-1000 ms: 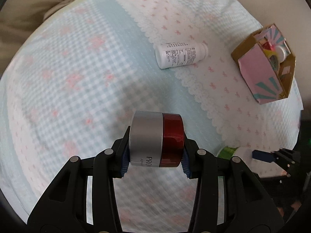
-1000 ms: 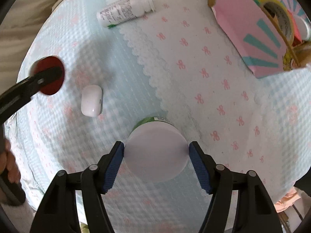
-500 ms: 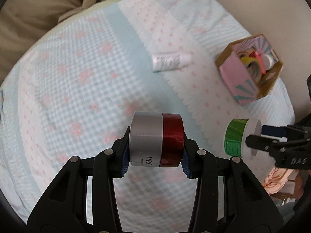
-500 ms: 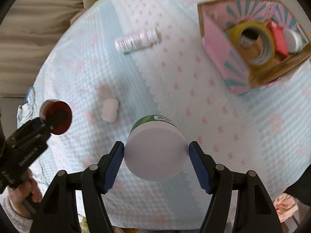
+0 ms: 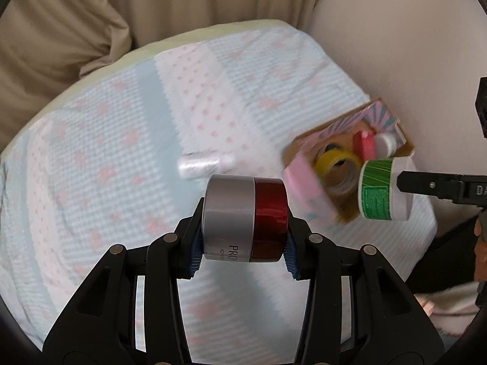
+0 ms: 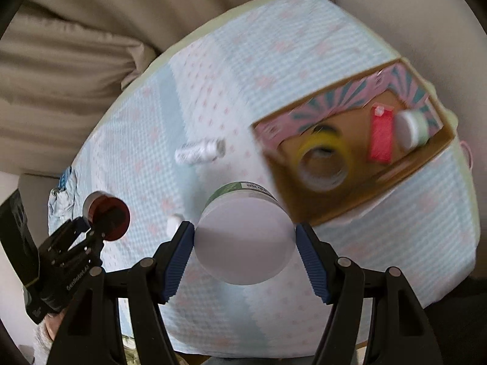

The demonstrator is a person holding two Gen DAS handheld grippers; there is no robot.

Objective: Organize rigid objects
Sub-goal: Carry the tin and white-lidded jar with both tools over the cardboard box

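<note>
Left wrist view: raised, looking down across the bed [image 5: 127,140] toward the box [image 5: 347,164]. Right wrist view: raised, facing the box [image 6: 353,140]; both share the bed, box and bottle [image 5: 201,165]

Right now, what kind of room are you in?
Probably a bedroom at home. There's a soft bed cover with pink bows, a beige pillow behind it, and a little cardboard box holding tape and small jars.

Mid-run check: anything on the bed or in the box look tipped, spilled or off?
One thing: the white bottle lies on its side on the bedspread, outside the cardboard box. Nothing looks spilled. Both claws grip their jars cleanly; the frames are motion-blurred, so finer damage cannot be judged.
</note>
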